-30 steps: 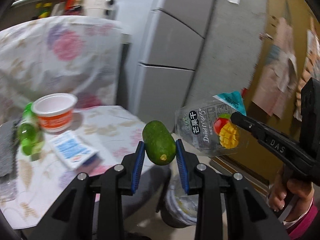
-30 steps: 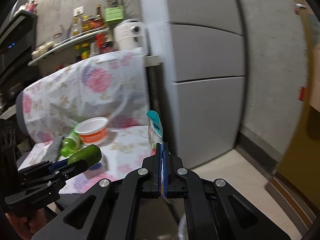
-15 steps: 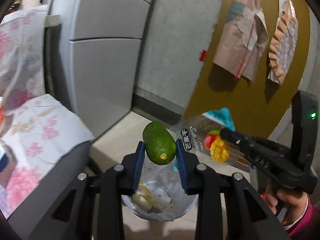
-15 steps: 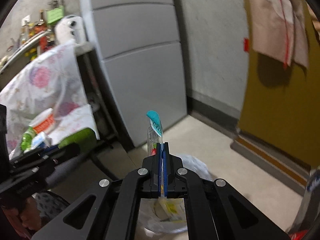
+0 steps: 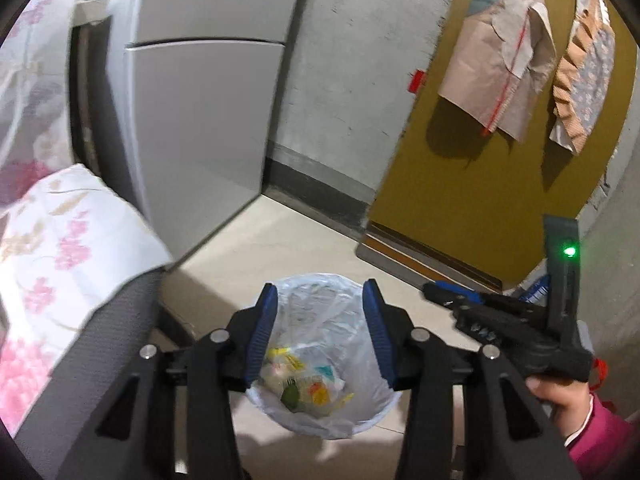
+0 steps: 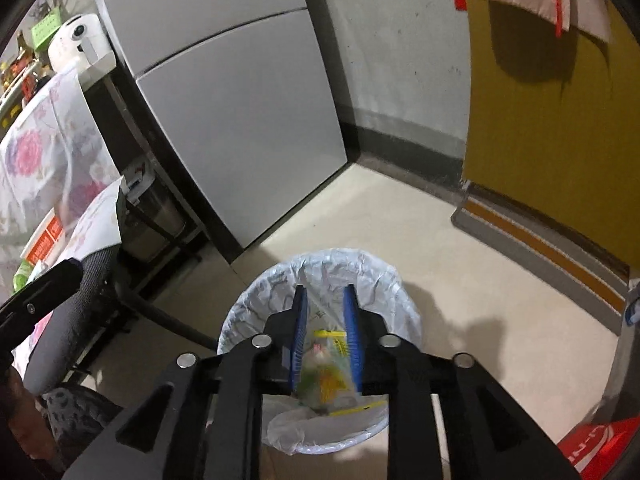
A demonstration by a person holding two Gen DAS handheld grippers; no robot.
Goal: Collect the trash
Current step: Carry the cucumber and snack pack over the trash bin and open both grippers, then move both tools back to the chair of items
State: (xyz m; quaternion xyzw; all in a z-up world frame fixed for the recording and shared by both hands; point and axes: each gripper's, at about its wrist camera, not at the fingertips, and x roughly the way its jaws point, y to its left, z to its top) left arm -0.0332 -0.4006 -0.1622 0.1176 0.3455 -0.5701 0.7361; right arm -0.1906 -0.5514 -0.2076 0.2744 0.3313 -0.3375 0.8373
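Note:
A trash bin with a white plastic liner (image 5: 344, 304) stands on the floor; it also shows in the right wrist view (image 6: 260, 288). My left gripper (image 5: 320, 332) is open and empty right above it. The green avocado (image 5: 291, 396) lies in the bin among wrappers. My right gripper (image 6: 325, 336) is open above the bin, and it shows from the side in the left wrist view (image 5: 430, 290). The dried mango bag (image 6: 326, 376) lies blurred in the bin below its fingers.
A grey fridge (image 5: 192, 120) stands behind the bin. A table with a floral cloth (image 5: 60, 256) and a grey chair seat (image 6: 68, 300) are at the left. A yellow door (image 5: 500, 184) is at the right, a red object (image 6: 596, 452) at the lower right.
Both grippers have opened over the bin. The avocado has dropped from the left gripper and the mango bag from the right gripper into the bin.

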